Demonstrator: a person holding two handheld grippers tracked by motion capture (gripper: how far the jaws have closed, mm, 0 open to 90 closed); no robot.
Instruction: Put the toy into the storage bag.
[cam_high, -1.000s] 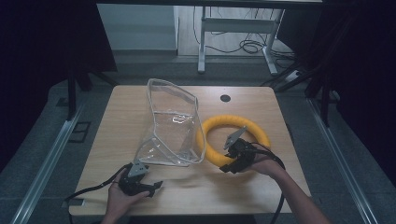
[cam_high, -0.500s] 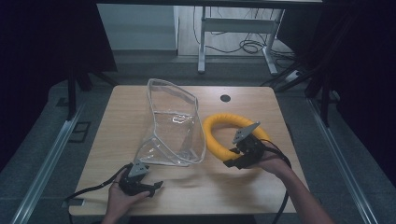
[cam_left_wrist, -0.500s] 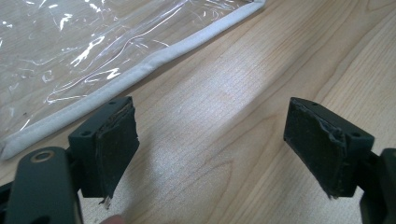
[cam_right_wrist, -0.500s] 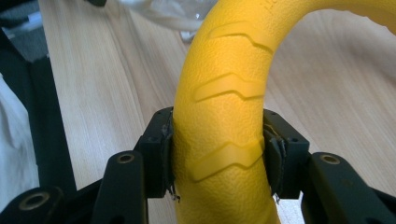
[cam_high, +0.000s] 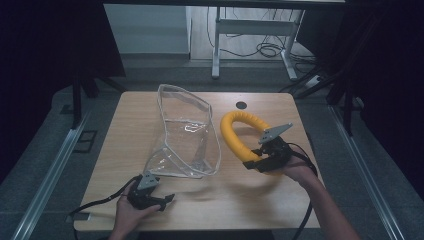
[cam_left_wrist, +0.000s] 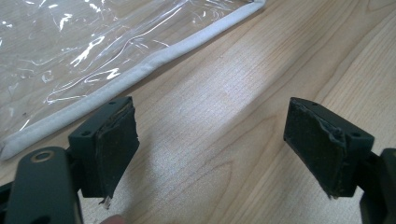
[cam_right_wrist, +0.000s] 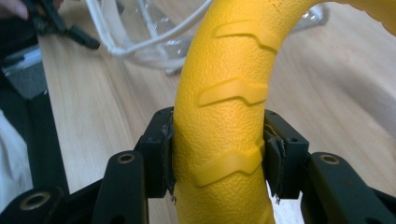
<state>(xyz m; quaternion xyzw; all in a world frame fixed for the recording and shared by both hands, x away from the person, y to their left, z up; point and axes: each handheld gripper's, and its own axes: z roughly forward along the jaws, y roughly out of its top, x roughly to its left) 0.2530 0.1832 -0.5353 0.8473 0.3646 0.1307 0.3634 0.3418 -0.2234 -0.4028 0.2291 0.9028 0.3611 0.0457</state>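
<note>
Dark floor and metal rails surrounded the pale wooden tabletop (cam_high: 280, 200) where you worked. Your right hand-held gripper (cam_high: 253, 164) was clamped on the yellow ring (cam_high: 235, 135), its two pads pressed against opposite sides of the ring's textured, ribbed tube, as the right gripper view showed (cam_right_wrist: 219, 140). The ring's held end was raised off the wood and the loop tilted, arching away from you, just beside the right edge of the clear plastic bag (cam_high: 187, 135). Your left hand-held gripper (cam_high: 167, 199) rested low near the front edge of the tabletop, just in front of the bag's nearest corner, its jaws spread wide with nothing between them. In the left gripper view, bare wood lay between its pads (cam_left_wrist: 114, 140), and the bag's white piping (cam_left_wrist: 140, 74) ran diagonally past just beyond them, not touching. The bag stood slumped and open at the middle of the tabletop, with a small black round mark (cam_high: 242, 105) on the wood beyond the ring, toward the far edge.
</note>
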